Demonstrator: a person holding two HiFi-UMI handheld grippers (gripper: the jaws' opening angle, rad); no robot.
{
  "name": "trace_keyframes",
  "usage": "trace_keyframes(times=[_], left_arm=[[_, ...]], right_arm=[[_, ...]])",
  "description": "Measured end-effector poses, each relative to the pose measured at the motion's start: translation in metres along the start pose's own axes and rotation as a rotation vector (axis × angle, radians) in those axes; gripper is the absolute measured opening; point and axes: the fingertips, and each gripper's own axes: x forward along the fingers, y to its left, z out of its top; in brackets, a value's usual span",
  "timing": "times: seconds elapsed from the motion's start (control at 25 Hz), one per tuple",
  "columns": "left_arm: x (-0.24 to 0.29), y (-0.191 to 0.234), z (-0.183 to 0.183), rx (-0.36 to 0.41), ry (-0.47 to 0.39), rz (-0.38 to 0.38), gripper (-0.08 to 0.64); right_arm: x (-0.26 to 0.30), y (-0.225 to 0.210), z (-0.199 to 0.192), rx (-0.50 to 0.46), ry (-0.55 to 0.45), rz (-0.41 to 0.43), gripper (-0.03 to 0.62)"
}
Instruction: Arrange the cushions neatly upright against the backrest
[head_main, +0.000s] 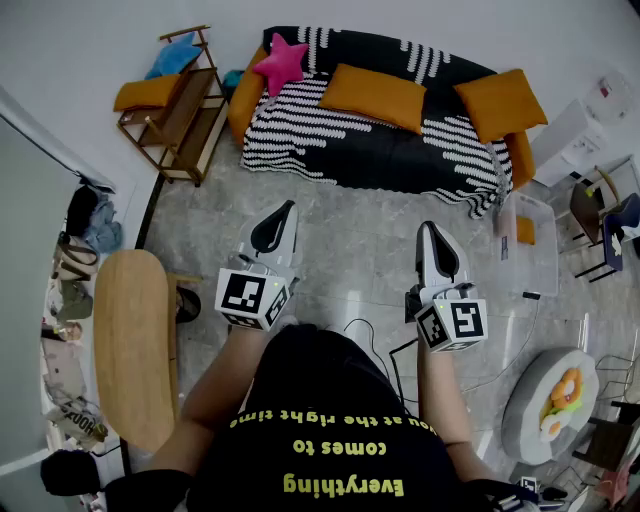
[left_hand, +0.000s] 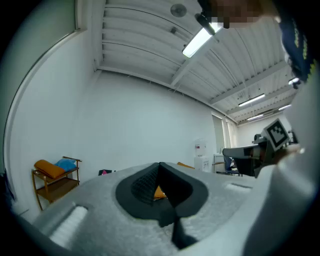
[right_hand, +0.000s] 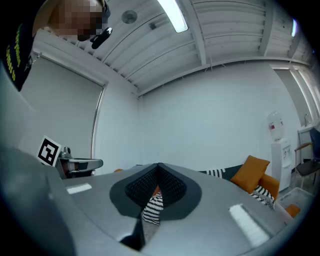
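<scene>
- A striped sofa (head_main: 380, 155) stood against the white wall (head_main: 90, 40), with an orange cushion (head_main: 373, 96) mid-backrest, a second orange cushion (head_main: 500, 103) at its right end, and a pink star cushion (head_main: 281, 62) at its left.
- The left hand-held gripper (head_main: 285, 210) and right hand-held gripper (head_main: 430, 230) were clenched and empty over the grey floor (head_main: 355, 235).

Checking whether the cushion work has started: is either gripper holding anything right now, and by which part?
Nothing is held. The left gripper and right gripper are both shut and empty, short of the sofa.
</scene>
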Motion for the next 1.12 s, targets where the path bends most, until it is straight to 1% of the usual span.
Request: trace_keyframes(times=[0.16, 0.4, 0.64, 0.88, 1.12], left_arm=[[0.0, -0.004, 0.001, 0.006, 0.001, 0.0, -0.003], [0.0, -0.006, 0.001, 0.01, -0.001, 0.007, -0.003], [0.008, 0.0, 0.01, 0.021, -0.025, 0.015, -0.002], [0.034, 0.02, 0.003, 0.01, -0.016, 0.003, -0.003], [0.081, 0.062, -0.009, -0.014, 0.004, -0.009, -0.003]], right_arm=[[-0.004, 0.0, 0.007, -0.021, -0.012, -0.001, 0.011], [-0.007, -0.007, 0.007, 0.045, -0.05, 0.013, 0.011], [0.003, -0.009, -0.002, 0.044, -0.027, 0.026, 0.011], [0.034, -0.014, -0.007, 0.072, -0.003, 0.032, 0.011], [0.092, -0.025, -0.014, 0.062, 0.019, 0.018, 0.011]])
